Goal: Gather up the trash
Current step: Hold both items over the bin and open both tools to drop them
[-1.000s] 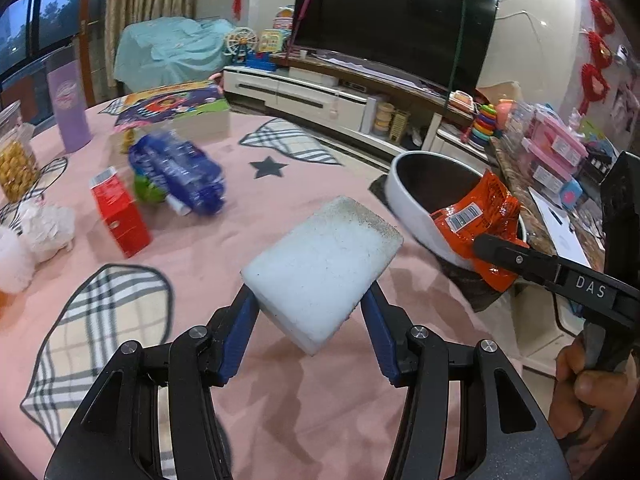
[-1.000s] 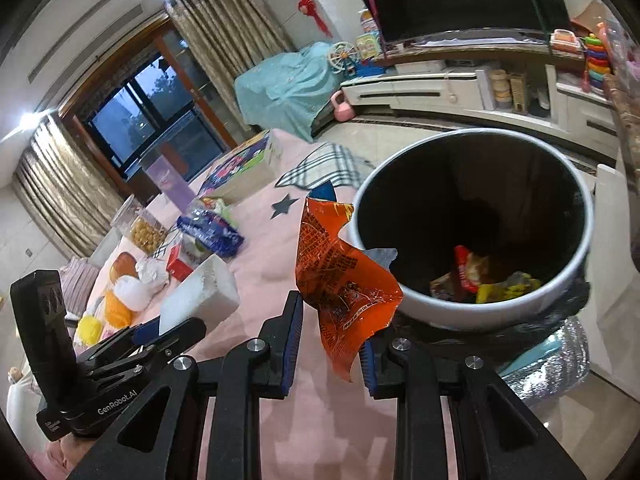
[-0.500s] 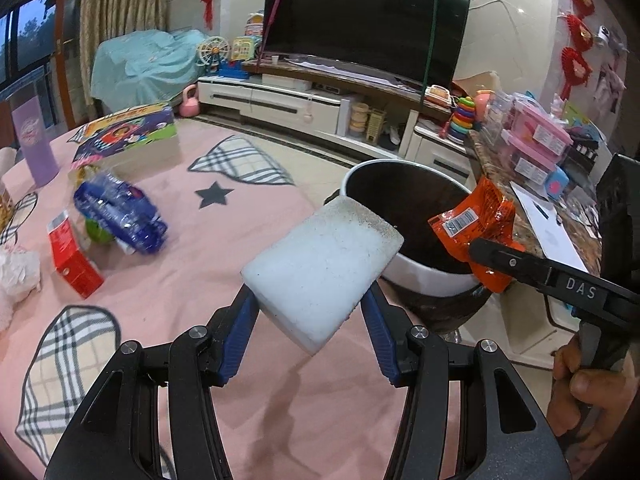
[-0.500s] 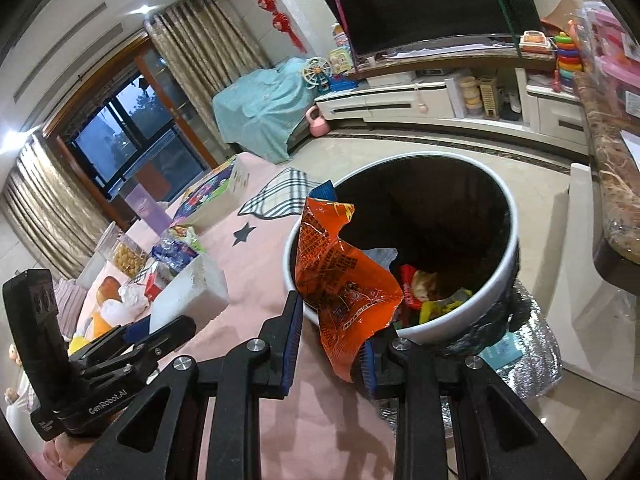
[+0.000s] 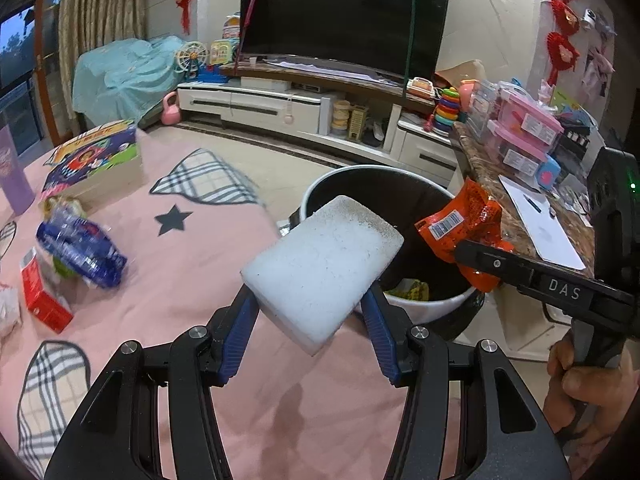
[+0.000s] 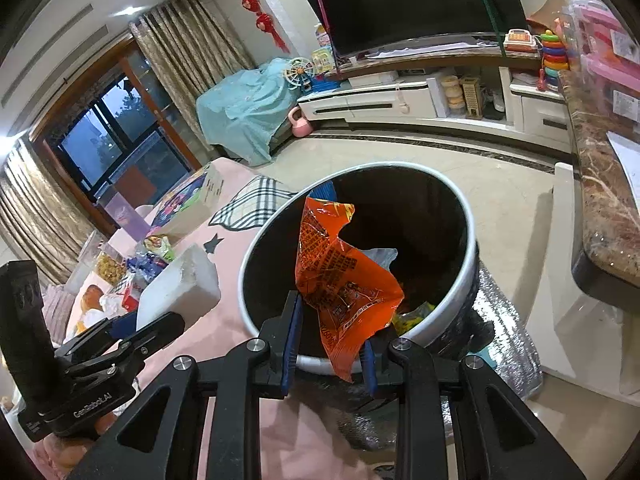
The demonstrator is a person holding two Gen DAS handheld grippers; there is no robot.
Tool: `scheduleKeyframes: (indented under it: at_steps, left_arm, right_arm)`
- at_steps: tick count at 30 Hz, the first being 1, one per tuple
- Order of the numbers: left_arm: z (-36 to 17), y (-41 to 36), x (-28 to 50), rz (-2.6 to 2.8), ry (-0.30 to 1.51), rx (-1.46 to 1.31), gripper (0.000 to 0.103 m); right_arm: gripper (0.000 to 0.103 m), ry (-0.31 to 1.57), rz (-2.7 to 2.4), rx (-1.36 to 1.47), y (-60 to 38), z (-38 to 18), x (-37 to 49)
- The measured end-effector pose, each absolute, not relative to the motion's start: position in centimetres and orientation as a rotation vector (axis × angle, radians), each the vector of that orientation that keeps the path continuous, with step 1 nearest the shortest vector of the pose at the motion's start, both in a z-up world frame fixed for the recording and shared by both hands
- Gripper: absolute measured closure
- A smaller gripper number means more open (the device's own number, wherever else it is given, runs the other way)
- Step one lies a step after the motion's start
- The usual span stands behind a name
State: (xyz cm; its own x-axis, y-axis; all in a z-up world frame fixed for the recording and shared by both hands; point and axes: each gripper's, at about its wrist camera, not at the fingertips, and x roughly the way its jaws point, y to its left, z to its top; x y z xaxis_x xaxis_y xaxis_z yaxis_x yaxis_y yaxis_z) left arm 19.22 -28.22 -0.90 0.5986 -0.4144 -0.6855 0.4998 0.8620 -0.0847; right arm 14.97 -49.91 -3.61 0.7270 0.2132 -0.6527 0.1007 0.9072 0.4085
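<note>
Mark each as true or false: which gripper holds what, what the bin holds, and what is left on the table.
1. The left gripper holds a white foam block. True.
2. The right gripper is empty. False: it is shut on an orange wrapper.
3. The bin is empty. False: some trash already lies at its bottom.
4. A red carton lies on the pink tablecloth. True.
5. The TV is showing a picture. False: its screen is dark.
</note>
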Motion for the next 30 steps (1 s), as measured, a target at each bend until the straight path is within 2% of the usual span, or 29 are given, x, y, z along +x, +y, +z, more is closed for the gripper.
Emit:
scheduleKeyframes:
  at_steps: [19,26,28,29,30]
  left_arm:
    - [-1.2,-32.4,21.0,-0.558,0.776,0.182,0.049]
    - [-1.1,-33.0,21.4,-0.555,0.78,0.195,0.043]
    - [-1.2,-33.1,21.6,-0.554,0.791,0.193,0.041]
    - [-1.3,-33.2,21.6,-0.554,0.799,0.193,0.04]
    - [-1.3,-33.2,21.7,-0.556,0.805,0.192,0.04]
  right_arm:
    - [0.075,0.793,0.04,0.434,-52.1,-4.1,16.6]
    - [0.073,0.808,0.045,0.423,-52.2,-4.0,17.5]
    - [0.071,0.818,0.044,0.42,-52.2,-4.1,17.7]
    - [0.063,0.819,0.042,0.418,-52.2,-4.1,17.8]
    - [0.05,0.818,0.037,0.415,-52.2,-4.0,17.8]
